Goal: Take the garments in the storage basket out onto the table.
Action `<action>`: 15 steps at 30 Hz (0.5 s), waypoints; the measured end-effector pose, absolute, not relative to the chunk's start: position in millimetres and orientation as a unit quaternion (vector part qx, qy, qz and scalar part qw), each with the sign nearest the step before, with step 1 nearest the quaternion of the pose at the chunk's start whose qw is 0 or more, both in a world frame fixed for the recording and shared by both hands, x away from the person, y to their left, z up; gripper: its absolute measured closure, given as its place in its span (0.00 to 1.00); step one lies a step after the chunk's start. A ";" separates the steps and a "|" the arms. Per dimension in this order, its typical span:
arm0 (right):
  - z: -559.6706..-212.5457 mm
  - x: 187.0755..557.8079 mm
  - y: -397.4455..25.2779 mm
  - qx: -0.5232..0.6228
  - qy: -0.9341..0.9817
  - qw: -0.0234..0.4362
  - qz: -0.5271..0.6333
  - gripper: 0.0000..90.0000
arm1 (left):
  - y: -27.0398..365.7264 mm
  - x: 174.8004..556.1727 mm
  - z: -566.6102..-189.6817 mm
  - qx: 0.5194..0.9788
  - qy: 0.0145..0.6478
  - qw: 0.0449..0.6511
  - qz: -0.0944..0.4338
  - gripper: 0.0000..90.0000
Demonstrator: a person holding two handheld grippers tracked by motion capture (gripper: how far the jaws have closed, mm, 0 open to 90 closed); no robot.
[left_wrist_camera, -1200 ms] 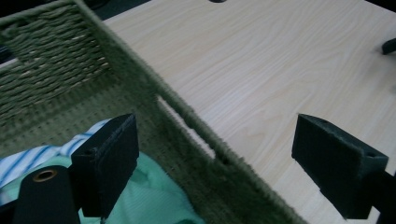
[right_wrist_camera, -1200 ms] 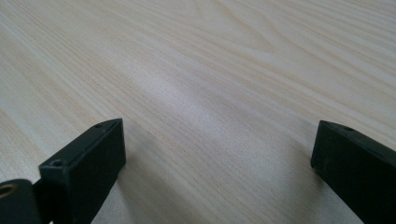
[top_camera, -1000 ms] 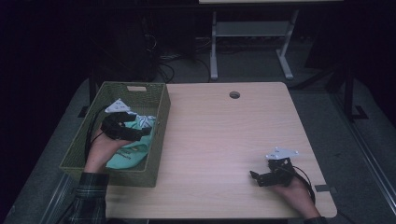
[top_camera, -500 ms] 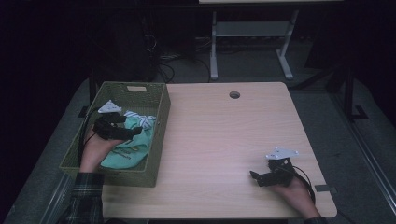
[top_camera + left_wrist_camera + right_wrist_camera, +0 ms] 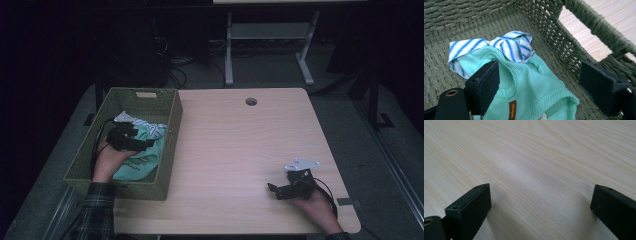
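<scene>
With our left gripper [image 5: 539, 92] fingers wide over the soft, light mint mesh shirt [image 5: 534, 85], we judge its raised fold best to pinch

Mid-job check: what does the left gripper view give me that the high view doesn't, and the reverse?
Left gripper view alone: an orange label on the mint green shirt, and the blue stripes of the white cloth up close.

High view alone: the right hand-held gripper resting open on the wooden table, and the table's cable hole.

Both: the green woven basket, the clothes inside it, and the left hand-held gripper open over the shirt.
</scene>
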State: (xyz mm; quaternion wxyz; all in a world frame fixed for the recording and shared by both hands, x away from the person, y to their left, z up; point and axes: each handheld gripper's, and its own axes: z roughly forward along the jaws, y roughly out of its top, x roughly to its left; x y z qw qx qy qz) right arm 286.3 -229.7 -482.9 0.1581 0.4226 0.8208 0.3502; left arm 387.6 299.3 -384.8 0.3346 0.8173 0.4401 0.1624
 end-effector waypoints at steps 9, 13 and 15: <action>-482.9 286.3 -229.7 0.422 0.821 0.158 0.350 0.03 | 295.1 396.7 -401.6 0.822 0.464 0.300 0.138 0.18; -482.9 286.3 -229.6 0.423 0.821 0.158 0.350 0.03 | 294.3 399.7 -409.1 0.826 0.470 0.285 0.123 0.18; -482.9 286.3 -229.6 0.423 0.821 0.158 0.350 0.03 | 294.4 401.0 -412.6 0.827 0.478 0.274 0.114 0.18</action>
